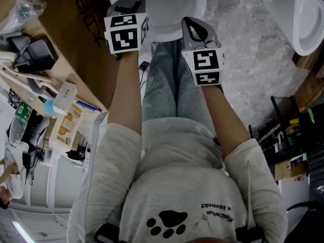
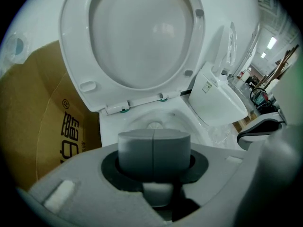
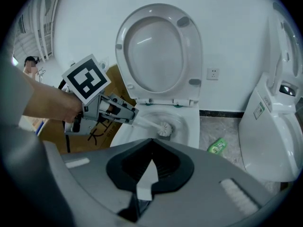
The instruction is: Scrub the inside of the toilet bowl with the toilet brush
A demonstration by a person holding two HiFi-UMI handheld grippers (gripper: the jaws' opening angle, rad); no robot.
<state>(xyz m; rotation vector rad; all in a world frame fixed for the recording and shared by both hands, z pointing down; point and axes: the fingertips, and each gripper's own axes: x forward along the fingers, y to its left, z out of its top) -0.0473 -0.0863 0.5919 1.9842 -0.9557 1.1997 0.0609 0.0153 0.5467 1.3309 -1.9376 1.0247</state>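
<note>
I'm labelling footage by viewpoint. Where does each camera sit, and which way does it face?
Head view: on the person's head, facing steeply down; chest, forearms, left gripper, right gripper, toilet bowl.
Left gripper view: on that gripper, facing raised seat and bowl; its shut jaws.
Right gripper view: on that gripper, facing the toilet; its shut jaws, left gripper holding the toilet brush.
Shared: both gripper views show the brush in the bowl.
</note>
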